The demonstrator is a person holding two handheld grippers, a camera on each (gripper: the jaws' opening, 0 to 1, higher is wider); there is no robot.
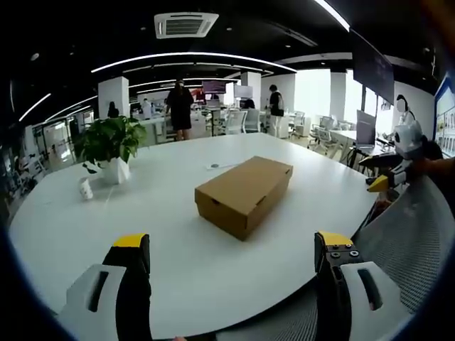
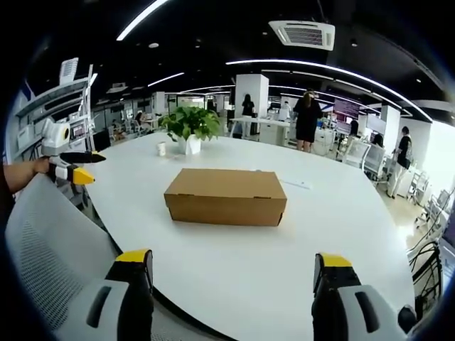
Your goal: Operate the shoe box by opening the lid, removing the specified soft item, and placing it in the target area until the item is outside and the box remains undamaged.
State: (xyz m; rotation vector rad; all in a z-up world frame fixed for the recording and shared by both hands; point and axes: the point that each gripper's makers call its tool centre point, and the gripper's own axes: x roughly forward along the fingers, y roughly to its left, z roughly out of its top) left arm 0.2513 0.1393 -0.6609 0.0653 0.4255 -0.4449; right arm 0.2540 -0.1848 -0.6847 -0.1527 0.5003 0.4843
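The shoe box (image 1: pixel 244 194) is plain brown cardboard with its lid shut flat, and it lies near the middle of the round white surface (image 1: pixel 178 270), well apart from a potted plant (image 1: pixel 110 145) and a small white cup (image 1: pixel 85 188) toward the far edge. The left hand-held gripper (image 1: pixel 234 273) hangs over the near edge with its yellow-tipped jaws spread wide, holding and touching nothing. The right hand-held gripper (image 2: pixel 231 284) is likewise wide and empty, short of the box, above a grey mesh chair back (image 2: pixel 50 241).
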